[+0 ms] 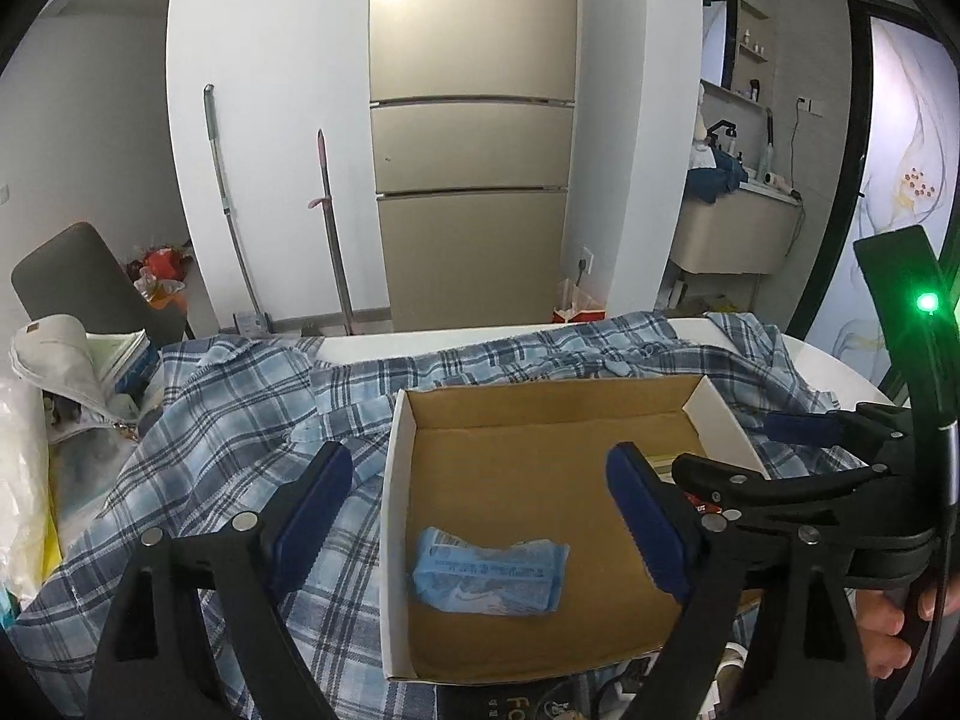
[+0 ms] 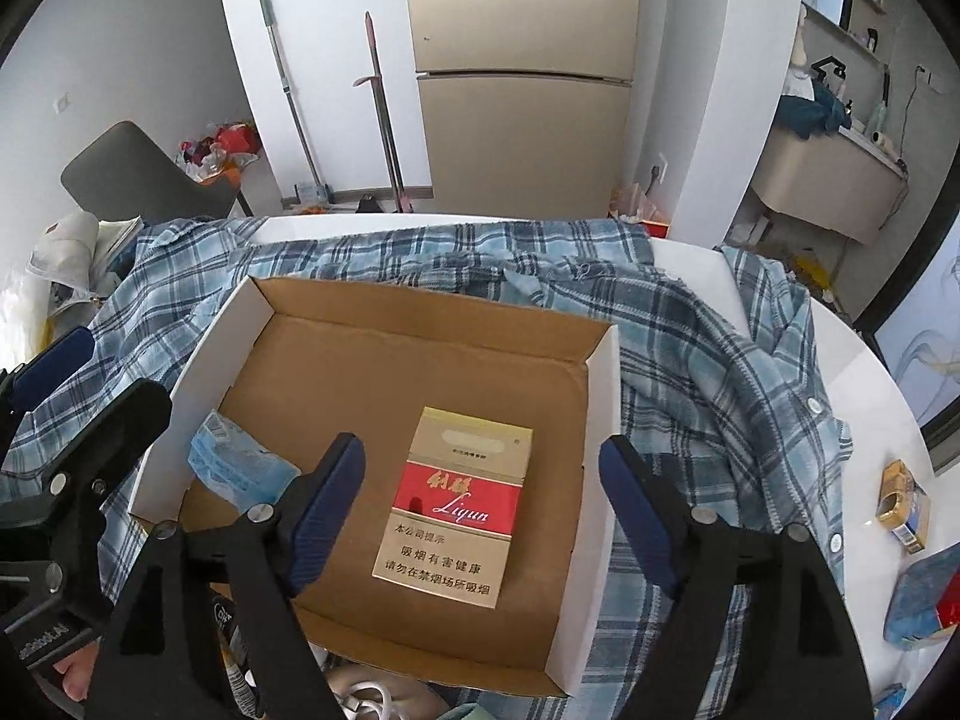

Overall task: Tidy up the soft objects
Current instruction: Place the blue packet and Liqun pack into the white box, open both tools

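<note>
An open cardboard box, white outside and brown inside, rests on a blue plaid shirt spread over the table. A blue tissue pack lies flat in the box's near-left part. My left gripper hovers over it, open, with its pads clear of the pack. A red and gold cigarette pack lies flat in the box. My right gripper straddles it, open, with a gap on both sides.
On the white table to the right lie a small gold pack and a blue packet. A grey bag and clutter sit at the left edge. A chair, two mops and a fridge stand beyond the table.
</note>
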`<state>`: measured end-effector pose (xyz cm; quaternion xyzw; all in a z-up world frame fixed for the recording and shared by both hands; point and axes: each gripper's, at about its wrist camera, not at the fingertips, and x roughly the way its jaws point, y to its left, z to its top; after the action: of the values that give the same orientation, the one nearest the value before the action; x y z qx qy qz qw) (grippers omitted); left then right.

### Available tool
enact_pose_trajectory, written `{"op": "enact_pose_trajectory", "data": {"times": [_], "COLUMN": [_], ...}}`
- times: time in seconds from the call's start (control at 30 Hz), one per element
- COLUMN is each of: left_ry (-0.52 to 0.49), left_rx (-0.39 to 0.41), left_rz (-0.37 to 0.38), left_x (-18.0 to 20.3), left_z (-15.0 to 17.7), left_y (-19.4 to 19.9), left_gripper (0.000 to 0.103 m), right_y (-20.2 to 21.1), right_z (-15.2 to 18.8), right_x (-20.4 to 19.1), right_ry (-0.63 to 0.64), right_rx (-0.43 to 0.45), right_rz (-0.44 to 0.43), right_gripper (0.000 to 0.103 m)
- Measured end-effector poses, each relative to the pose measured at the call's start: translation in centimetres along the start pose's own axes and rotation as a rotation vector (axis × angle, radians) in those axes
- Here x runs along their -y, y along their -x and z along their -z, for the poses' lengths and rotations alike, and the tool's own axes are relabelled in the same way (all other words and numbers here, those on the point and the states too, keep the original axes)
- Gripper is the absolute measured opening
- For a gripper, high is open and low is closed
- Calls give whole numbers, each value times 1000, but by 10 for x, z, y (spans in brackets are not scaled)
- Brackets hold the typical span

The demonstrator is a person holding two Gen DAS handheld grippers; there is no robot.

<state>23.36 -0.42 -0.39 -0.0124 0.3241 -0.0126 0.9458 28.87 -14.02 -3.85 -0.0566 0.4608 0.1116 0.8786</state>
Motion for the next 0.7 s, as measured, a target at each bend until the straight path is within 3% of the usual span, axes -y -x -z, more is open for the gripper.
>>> {"op": "enact_pose_trajectory", "data": {"times": [0.27,0.5,0.57,0.6,0.7], "left_ry": [-3,-8,-9,-12,-31], "left_rx": [87,220,263,287,348], "left_rz": [16,28,30,31,38], "left_x": [4,13,15,17,21], "left_z": [-10,-29,-30,-29,-23], "left_y": [32,91,110,121,150], "left_gripper": [89,89,93,101,103], "right_y": [29,77,94,103,129], "right_z": [-5,1,5,8,20], "right_x": [6,11,12,13,12], "right_ry": [-31,-19,-14,-12,-1], "right_rx": [64,145,182,205,283], "right_rz": [9,22,18,14,23], "right_gripper": [80,80,87,89,95]}}
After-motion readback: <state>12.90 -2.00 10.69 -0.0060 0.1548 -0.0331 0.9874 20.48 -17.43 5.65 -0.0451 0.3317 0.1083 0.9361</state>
